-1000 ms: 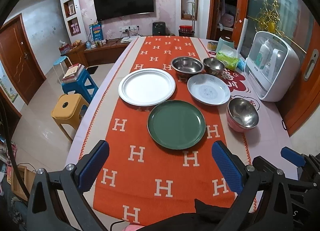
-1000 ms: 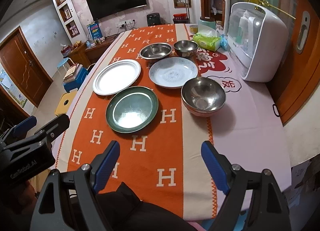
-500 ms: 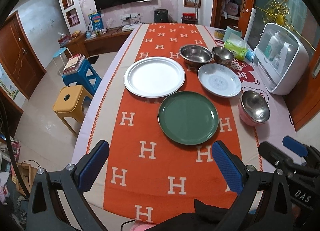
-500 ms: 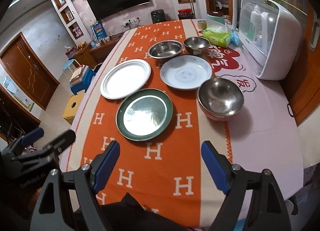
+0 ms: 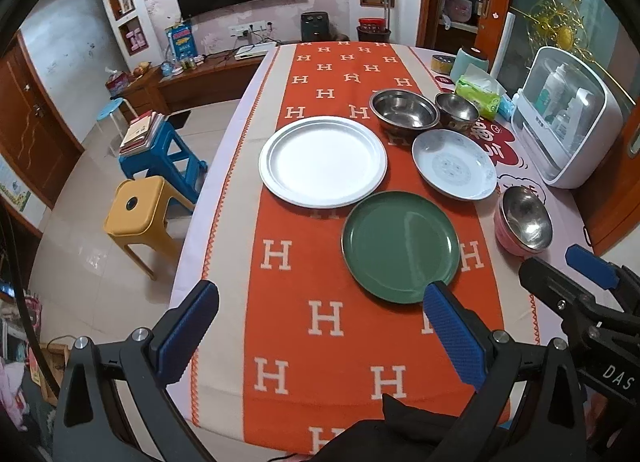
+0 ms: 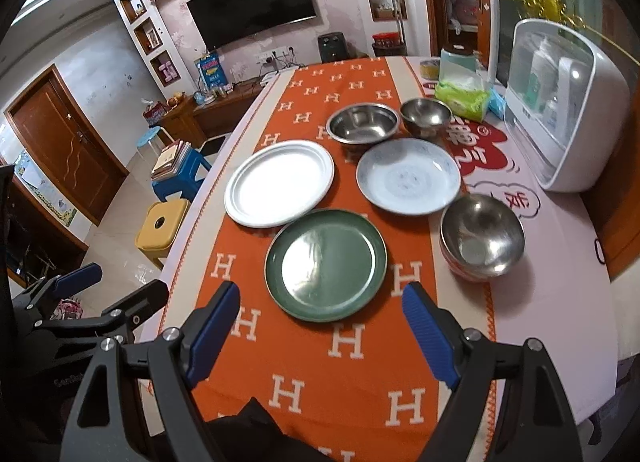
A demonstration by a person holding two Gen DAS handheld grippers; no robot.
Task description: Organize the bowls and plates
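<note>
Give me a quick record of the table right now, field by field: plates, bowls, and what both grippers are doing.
plates: white plate, green plate, pale blue patterned plate, all lying flat and separate
bowls: large steel bowl, small steel bowl, steel bowl with pink outside
stacked: nothing yet
left gripper: open, empty
right gripper: open, empty, before the green plate

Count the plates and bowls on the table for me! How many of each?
Plates: 3, the white plate, the green plate and the pale blue patterned plate.
Bowls: 3, the wide steel bowl, the small steel bowl and the pink-sided steel bowl.
Total: 6.
</note>
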